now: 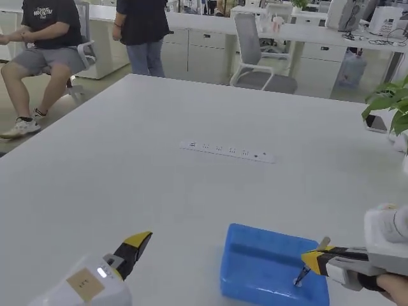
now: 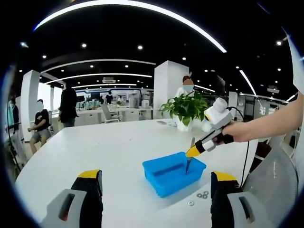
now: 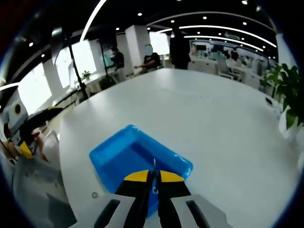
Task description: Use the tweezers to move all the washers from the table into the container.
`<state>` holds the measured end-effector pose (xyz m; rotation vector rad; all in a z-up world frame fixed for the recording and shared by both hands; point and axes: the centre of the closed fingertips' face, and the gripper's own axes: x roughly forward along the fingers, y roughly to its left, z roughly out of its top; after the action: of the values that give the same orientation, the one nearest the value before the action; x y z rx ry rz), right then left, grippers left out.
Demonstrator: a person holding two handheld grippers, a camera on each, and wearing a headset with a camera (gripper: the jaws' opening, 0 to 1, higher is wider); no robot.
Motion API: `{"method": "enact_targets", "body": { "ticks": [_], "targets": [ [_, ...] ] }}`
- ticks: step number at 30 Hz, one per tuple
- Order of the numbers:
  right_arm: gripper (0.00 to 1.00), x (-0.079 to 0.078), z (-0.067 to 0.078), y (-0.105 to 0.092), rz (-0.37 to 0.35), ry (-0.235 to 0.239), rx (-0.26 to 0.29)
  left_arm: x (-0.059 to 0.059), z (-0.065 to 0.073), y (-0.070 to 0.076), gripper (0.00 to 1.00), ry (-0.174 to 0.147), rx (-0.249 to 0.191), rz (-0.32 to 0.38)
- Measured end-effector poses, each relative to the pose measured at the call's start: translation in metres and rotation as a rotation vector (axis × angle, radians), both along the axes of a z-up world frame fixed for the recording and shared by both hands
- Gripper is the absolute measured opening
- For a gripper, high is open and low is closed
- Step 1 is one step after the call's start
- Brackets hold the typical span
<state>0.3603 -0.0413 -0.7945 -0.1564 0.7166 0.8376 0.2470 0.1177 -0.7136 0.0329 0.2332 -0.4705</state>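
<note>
A blue container (image 1: 268, 271) sits at the near right of the white table (image 1: 159, 185). My right gripper (image 1: 315, 258) is shut on the tweezers (image 1: 305, 269), whose tips point down into the container; whether they hold a washer I cannot tell. In the left gripper view the tweezers (image 2: 189, 159) dip into the container (image 2: 166, 178), and a few washers (image 2: 203, 194) lie on the table just beside it. My left gripper (image 2: 156, 176) is open with nothing between its jaws, left of the container (image 3: 137, 154). One washer (image 3: 95, 194) lies near the container's corner.
A white power strip (image 1: 227, 152) lies mid-table. A potted plant (image 1: 389, 105) stands at the right edge. Beyond the far edge, one person sits (image 1: 41, 44), another stands (image 1: 143, 32), and an office chair (image 1: 258, 57) is parked.
</note>
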Motion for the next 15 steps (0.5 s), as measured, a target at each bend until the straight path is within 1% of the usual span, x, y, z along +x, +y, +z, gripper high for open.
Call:
{"method": "enact_targets", "body": {
  "ticks": [3,5,7,9,13,15],
  "targets": [
    [0.03,-0.001,0.005,-0.001,-0.017,-0.009,0.015,0.0,0.0,0.001,0.96,-0.001,0.003,0.001],
    [0.02,-0.003,0.015,0.001,-0.026,-0.021,0.049,0.0,-0.001,0.001,0.96,-0.001,0.0,-0.001],
    [0.02,-0.009,0.028,0.006,-0.022,-0.044,0.076,0.0,-0.002,0.002,0.96,0.001,0.009,0.004],
    [0.02,-0.016,0.04,0.009,-0.002,-0.073,0.097,0.0,-0.002,0.003,0.96,0.001,0.008,0.005],
    [0.02,-0.032,0.057,0.011,0.016,-0.089,0.14,-0.001,-0.001,0.002,0.95,0.003,0.003,0.003],
    [0.02,-0.04,0.063,0.014,0.018,-0.087,0.166,-0.002,-0.001,0.002,0.95,0.006,0.003,0.001]
  ]
}}
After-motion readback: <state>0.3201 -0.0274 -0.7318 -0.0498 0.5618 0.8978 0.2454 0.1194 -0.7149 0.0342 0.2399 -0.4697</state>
